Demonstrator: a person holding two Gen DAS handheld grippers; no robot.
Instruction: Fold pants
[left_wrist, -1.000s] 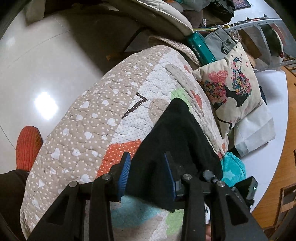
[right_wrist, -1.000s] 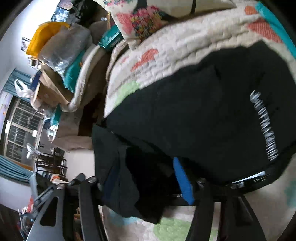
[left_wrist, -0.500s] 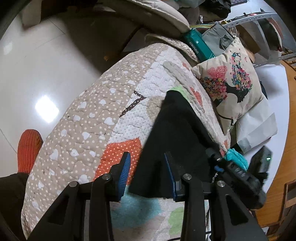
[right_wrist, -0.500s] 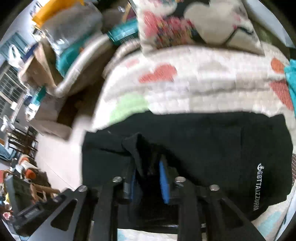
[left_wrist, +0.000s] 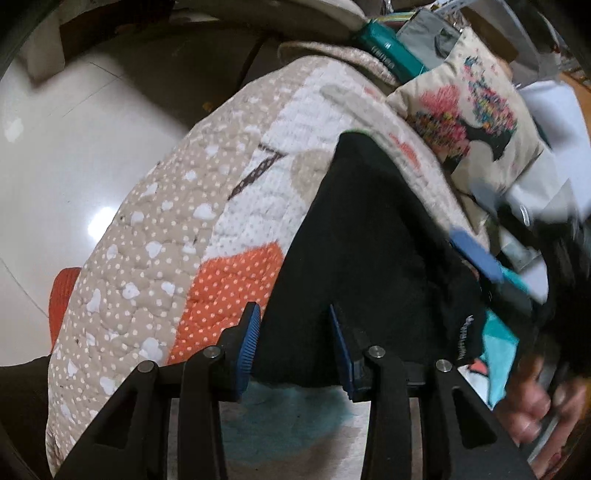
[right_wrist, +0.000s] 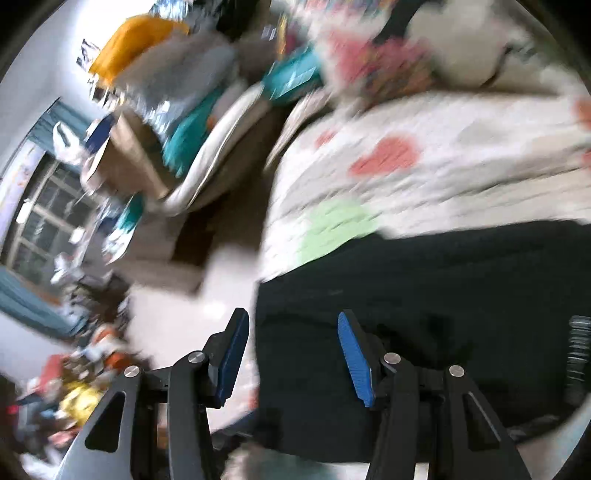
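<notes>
On the patchwork quilt (left_wrist: 155, 266) we see the black pants (left_wrist: 369, 266) lying folded into a dark block, their near edge just in front of our left gripper (left_wrist: 295, 347). Its jaws stand open, blue pads apart, with the cloth's edge between them but nothing pinched. White lettering shows on the pants' right-hand edge. A printed cushion (left_wrist: 476, 107) leans at the far right of the quilt, and a teal box (left_wrist: 391, 55) sits beyond it. An orange slipper (left_wrist: 61, 295) rests on the glossy floor (left_wrist: 74, 147) to the left.

In the right wrist view, which is blurred, our right gripper (right_wrist: 291, 354) is also open, empty, just above the pants (right_wrist: 443, 314). The quilt (right_wrist: 443, 177) stretches behind them, and cluttered piles fill the room at left.
</notes>
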